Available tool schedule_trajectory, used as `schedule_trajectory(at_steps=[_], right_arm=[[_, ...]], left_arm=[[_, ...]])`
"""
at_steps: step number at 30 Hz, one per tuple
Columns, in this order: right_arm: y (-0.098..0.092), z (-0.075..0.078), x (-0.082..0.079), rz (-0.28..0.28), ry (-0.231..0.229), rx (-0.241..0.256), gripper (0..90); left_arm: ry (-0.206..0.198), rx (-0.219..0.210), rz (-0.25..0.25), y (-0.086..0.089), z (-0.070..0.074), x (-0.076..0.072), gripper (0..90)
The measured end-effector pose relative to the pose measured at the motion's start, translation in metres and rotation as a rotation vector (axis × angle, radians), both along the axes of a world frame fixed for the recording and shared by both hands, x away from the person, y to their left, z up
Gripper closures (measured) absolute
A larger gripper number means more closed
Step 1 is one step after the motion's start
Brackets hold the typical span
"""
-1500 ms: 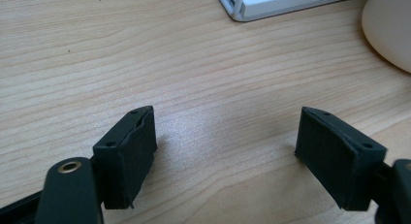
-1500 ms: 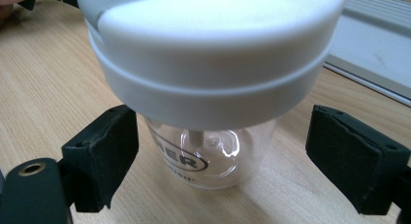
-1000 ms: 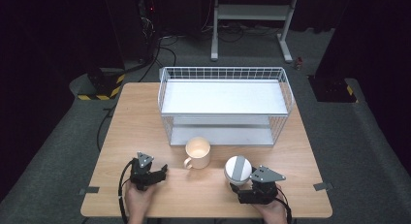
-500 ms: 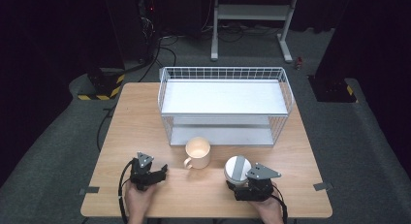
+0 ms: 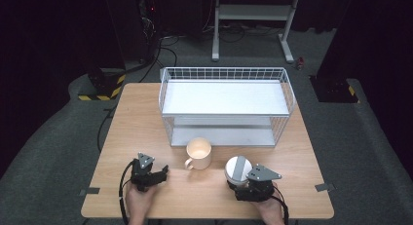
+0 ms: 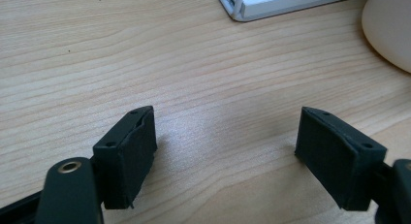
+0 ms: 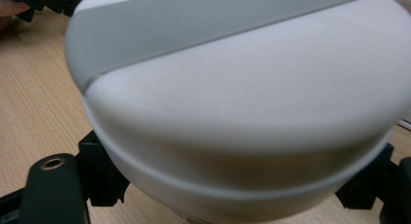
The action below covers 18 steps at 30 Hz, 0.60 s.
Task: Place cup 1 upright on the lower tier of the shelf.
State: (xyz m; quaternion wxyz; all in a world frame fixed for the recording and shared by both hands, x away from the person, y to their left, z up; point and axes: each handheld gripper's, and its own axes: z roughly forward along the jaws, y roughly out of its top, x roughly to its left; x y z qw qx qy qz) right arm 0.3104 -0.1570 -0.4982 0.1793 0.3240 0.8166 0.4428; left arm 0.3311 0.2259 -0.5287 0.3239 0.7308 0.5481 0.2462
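Jaws of the right gripper (image 5: 239,182) stand on either side of a white bowl with a grey stripe (image 5: 237,168), low and right of centre in the high view; in the right gripper view the bowl (image 7: 232,103) sits between the two black jaws, whose tips show at the lower left and lower right corners of the frame, close against its wall. Whether they press on it cannot be told. Jaws of the left gripper (image 5: 164,170) are spread wide apart with only bare desk (image 6: 145,54) between them, at the lower left of the high view. A cream mug (image 5: 199,154) stands just below the centre of the high view, its handle turned toward the lower left, between the two grippers and near the bowl; its rounded side shows at the upper right edge of the left gripper view (image 6: 387,30). A white wire rack (image 5: 224,105) with two shelves fills the middle of the high view, above the mug. Both grippers rest low on the desk (image 5: 136,118), each held by a hand entering from the bottom edge.
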Motion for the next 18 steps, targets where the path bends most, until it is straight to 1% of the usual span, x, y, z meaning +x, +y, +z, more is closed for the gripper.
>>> schedule_trajectory(at_steps=[1,6,11,18], right_arm=[[-0.0001,-0.0006,-0.0003,-0.001,-0.008,0.001,18.1],[0.0004,-0.0008,-0.0003,-0.005,-0.011,0.005,18.3],[0.001,-0.0003,0.0004,-0.008,-0.011,0.0,18.4],[-0.0012,0.001,0.0024,-0.015,-0.015,0.011,18.4]], left_arm=[[0.0,0.0,0.0,0.0,0.0,0.0,22.5],[0.0,0.0,0.0,0.0,0.0,0.0,22.6],[0.0,0.0,0.0,0.0,0.0,0.0,22.5],[0.0,0.0,0.0,0.0,0.0,0.0,22.5]])
